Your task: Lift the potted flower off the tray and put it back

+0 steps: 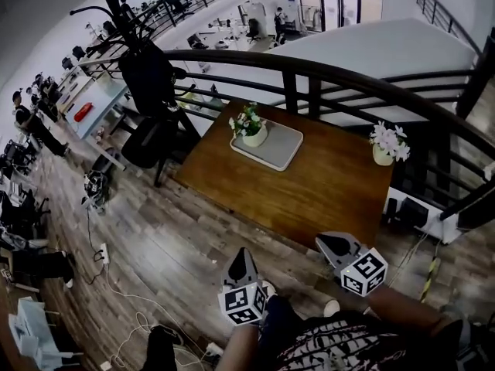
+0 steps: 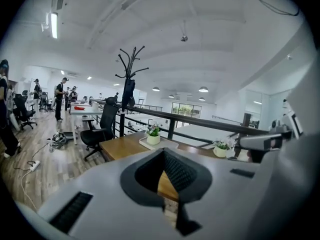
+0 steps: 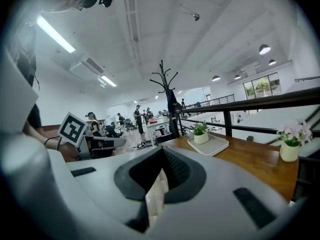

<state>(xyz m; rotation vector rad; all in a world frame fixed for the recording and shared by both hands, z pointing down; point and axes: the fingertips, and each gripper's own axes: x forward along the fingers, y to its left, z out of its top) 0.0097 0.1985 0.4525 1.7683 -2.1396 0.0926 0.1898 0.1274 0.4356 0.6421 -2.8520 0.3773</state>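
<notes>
A: Start close. What are the two grippers doing?

B: Both sit low in the head view, just ahead of the person's patterned clothing (image 1: pixel 332 346). The left gripper (image 1: pixel 242 255) has its jaws pressed together with nothing between them. Its own view shows only a small notch at the tips. The right gripper (image 1: pixel 333 243) looks the same, with its jaws closed to a thin slit and nothing in them.

A: Are they over the table?

B: Not really. The left one is over the plank floor (image 1: pixel 178 246), short of the wooden table (image 1: pixel 325 188). The right one's tip is just at the table's near edge. Both point toward the table.

A: And the potted flower?

B: The potted flower (image 1: pixel 250 127) is a small white pot with pink and white blooms. It stands upright on the grey tray (image 1: pixel 282 151), at the tray's left end as the head view shows it. The tray lies on the far-left part of the table, well apart from both grippers.

A: Anything else on the table?

B: A second potted flower (image 1: pixel 389 145) stands at the far-right corner, near the dark railing (image 1: pixel 309 69) that curves along the table's far edge.

A: And beyond that?

B: Left of the table there is a black office chair (image 1: pixel 145 141). Behind it is a black coat rack (image 1: pixel 124 10) with a dark garment hanging from it. Farther off there are desks and several people on the open office floor.
</notes>
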